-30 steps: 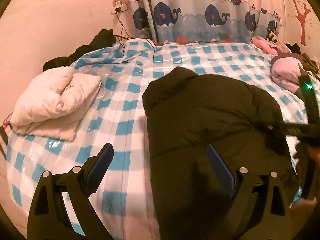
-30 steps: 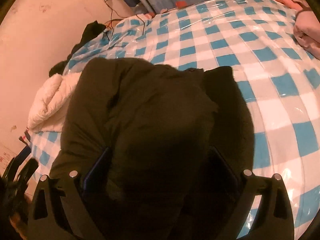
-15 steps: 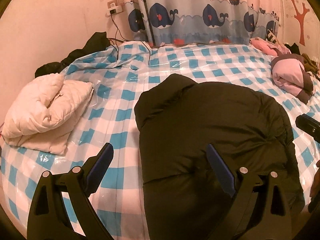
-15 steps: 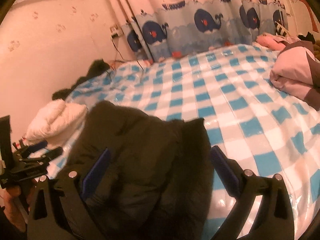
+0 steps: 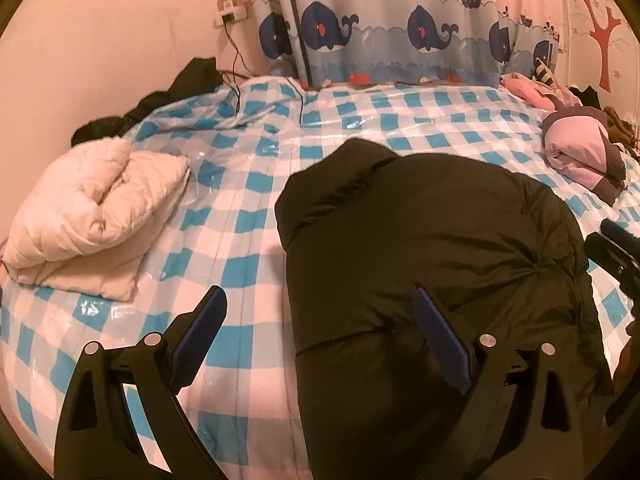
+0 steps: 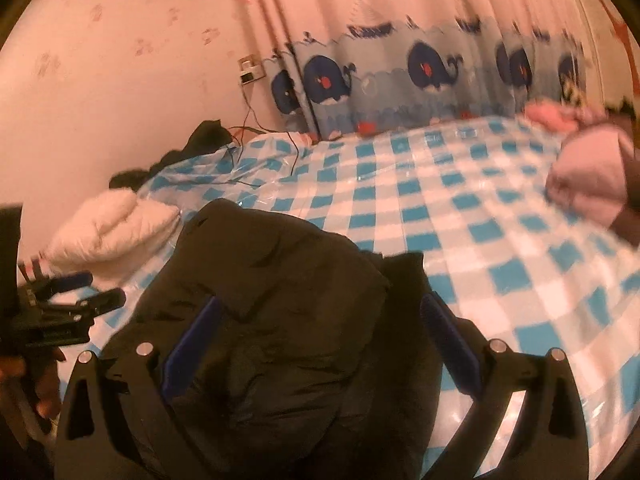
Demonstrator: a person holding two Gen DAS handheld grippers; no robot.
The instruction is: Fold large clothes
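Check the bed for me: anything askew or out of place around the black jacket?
Nothing spilled or damaged. The black jacket lies bunched in a rough lump, one flap sticking out on the checked cover. Both grippers are open.

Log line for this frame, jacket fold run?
phase: between folds | left gripper: open, empty | right gripper: open, empty, above black jacket | jacket: bundled on checked bed cover | white jacket: folded, far left

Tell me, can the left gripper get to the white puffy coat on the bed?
Probably yes. The left gripper is open and holds nothing, and only bare checked bed cover lies between it and the white coat.
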